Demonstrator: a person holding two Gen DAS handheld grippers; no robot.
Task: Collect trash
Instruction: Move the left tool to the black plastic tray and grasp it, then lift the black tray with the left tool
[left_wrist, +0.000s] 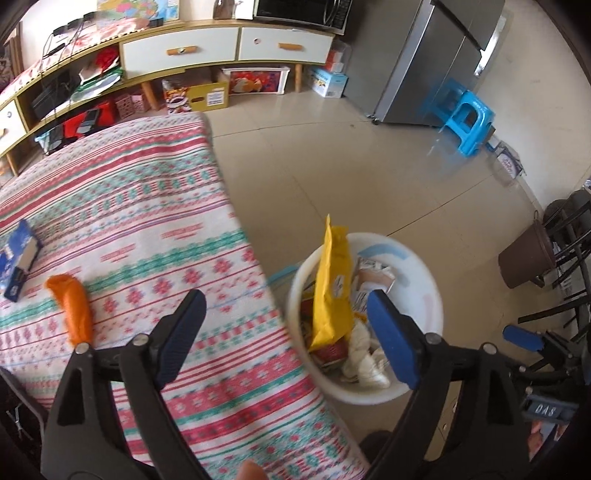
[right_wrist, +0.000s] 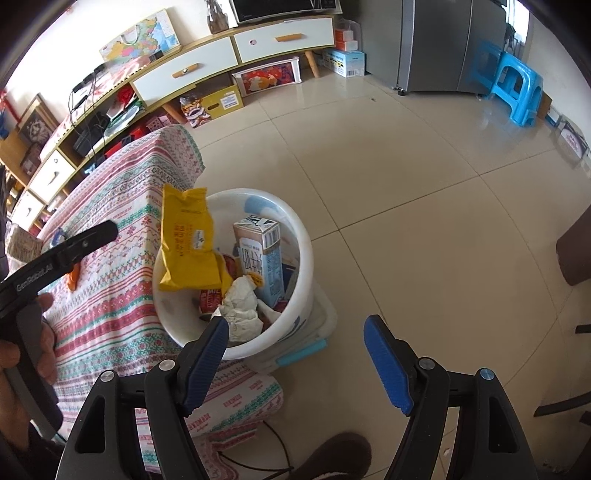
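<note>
Left gripper (left_wrist: 284, 332) jaws spread wide (nothing between), right gripper (right_wrist: 295, 354) jaws apart, both angled downward

Bucket (right_wrist: 303, 258) mouth mostly blocked: yellow packet (right_wrist: 188, 240) stands tall against the table-side rim, sticking above it, milk carton (right_wrist: 264, 254) upright in the middle, crumpled paper (right_wrist: 240, 306) in front. Only open slot is the far strip behind the carton. Bucket sits hard against the table (left_wrist: 147, 221) edge, no gap on that side. Tiled floor (right_wrist: 424, 221) to the right is wide open. On the tabletop, orange wrapper (left_wrist: 72, 314) and blue box (left_wrist: 18, 266) occupy the near-left; the rest of the cloth is bare. Dark chair legs (left_wrist: 565, 236) and brown bin (left_wrist: 526, 258) crowd the far right.
</note>
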